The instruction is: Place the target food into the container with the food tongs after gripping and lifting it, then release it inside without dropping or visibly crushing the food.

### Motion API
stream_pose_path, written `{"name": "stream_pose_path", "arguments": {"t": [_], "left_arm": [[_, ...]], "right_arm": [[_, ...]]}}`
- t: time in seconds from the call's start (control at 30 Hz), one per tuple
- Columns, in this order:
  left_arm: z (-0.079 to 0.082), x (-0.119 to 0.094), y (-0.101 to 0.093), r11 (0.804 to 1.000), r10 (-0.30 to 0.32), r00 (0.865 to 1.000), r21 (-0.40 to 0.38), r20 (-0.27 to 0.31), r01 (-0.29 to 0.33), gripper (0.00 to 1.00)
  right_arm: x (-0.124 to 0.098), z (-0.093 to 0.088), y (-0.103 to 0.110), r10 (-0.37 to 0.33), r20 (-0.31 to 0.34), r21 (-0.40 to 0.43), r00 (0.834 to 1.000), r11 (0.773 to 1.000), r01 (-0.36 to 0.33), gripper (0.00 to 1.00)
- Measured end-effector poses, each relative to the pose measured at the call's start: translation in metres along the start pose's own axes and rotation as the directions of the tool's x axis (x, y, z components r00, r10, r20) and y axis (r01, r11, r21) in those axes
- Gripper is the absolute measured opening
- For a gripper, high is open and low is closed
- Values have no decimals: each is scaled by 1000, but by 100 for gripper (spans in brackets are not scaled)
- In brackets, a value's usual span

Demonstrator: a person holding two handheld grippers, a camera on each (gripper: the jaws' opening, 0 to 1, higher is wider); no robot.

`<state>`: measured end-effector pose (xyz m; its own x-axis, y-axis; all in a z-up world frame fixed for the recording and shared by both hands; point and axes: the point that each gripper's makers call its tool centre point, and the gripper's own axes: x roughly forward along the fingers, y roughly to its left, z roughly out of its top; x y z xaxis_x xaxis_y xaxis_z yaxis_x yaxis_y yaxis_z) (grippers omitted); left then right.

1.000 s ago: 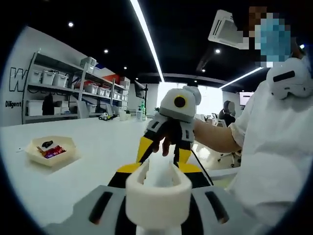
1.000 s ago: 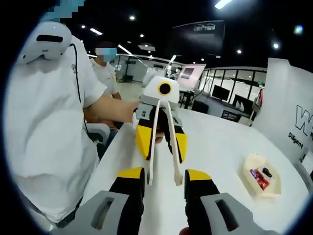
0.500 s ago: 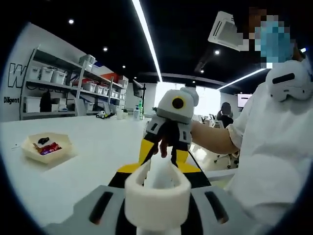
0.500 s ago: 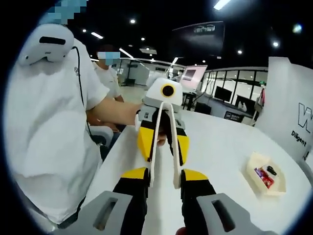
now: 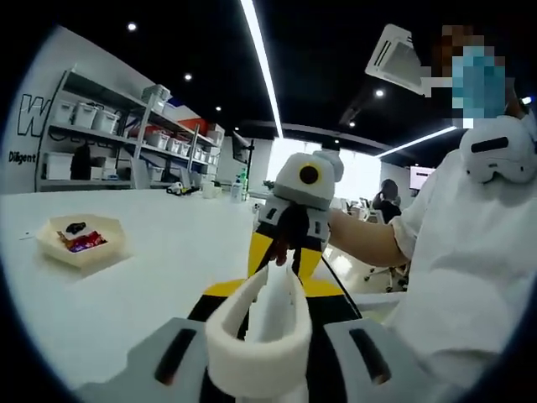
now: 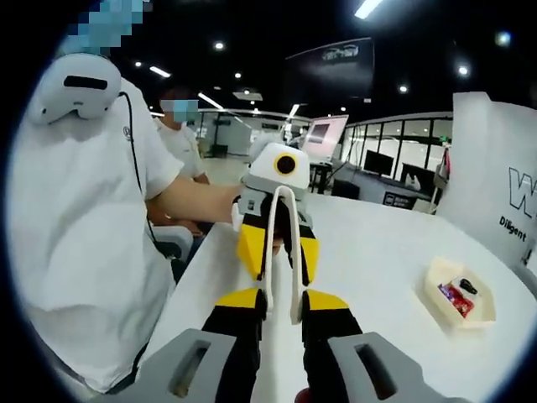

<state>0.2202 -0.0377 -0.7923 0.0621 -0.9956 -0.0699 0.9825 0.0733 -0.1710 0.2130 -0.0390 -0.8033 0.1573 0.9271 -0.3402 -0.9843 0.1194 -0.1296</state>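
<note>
Your right gripper (image 6: 281, 309) has its yellow-tipped black jaws squeezed on the two arms of the white plastic food tongs (image 6: 284, 252). Your left gripper (image 5: 267, 312) clasps their looped end. The beige hexagonal tray of wrapped food (image 6: 458, 293) sits well apart on the white table (image 6: 377, 252).

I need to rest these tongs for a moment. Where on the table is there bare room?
The white table is bare between the two grippers and the shallow cream tray of wrapped food, and beyond that tray too. It is crowded where the left gripper and right gripper meet over the white plastic tongs.
</note>
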Motion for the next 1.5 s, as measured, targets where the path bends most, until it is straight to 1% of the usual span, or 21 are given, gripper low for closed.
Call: {"name": "stream_pose_path", "arguments": {"t": [0.07,0.13,0.2,0.33,0.47,0.7,0.97,1.17,1.23,1.27,1.3,1.33,1.37,1.4,1.43,1.5], "left_arm": [[1,-1,1,1000,5,1000,-2,1,-5,23],[2,-4,2,1000,8,1000,-3,5,-8,25],[5,-8,4,1000,13,1000,-8,12,-13,26],[7,-15,7,1000,28,999,-5,15,-28,26],[6,-25,11,999,46,999,-2,7,-46,24],[0,-30,12,998,57,998,-6,-16,-57,25],[-4,-34,18,997,76,997,-12,-27,-77,28],[-5,-38,22,996,87,996,-21,-27,-87,31],[-3,-41,29,993,112,994,-21,-15,-113,34],[-1,-42,28,994,106,994,-21,-5,-106,32],[-2,-41,25,996,83,997,-16,-5,-83,23],[-3,-41,24,997,78,997,-2,-11,-78,17],[-7,-40,24,996,85,996,31,-32,-84,14],[-8,-39,24,996,90,995,23,-34,-89,17],[-9,-38,25,996,90,995,21,-40,-89,21],[-16,-37,26,996,85,994,-11,-69,-86,30]], "right_arm": [[-1,0,-2,-7,4,-4,1000,1000,7,10],[-3,2,-4,-14,22,10,1000,1000,13,9],[-5,1,-5,-21,24,2,999,1000,21,9],[-8,4,-7,-29,48,5,998,1000,29,9],[-12,4,-9,-39,54,8,998,999,38,9],[-16,-1,-13,-56,50,22,997,998,55,8],[-21,-8,-15,-68,42,30,997,997,66,7],[-22,-13,-13,-54,39,47,998,998,52,7],[-21,-19,-10,-47,18,41,999,998,46,7],[-20,-20,-11,-49,15,42,999,998,48,6],[-20,-21,-11,-49,18,47,999,998,48,5],[-19,-22,-11,-48,20,53,999,998,47,5],[-19,-25,-12,-48,10,50,999,998,47,5],[-19,-29,-13,-54,4,60,999,997,54,5],[-18,-28,-13,-49,18,63,999,997,48,5],[-17,-34,-14,-55,-6,68,998,996,55,4]]}}
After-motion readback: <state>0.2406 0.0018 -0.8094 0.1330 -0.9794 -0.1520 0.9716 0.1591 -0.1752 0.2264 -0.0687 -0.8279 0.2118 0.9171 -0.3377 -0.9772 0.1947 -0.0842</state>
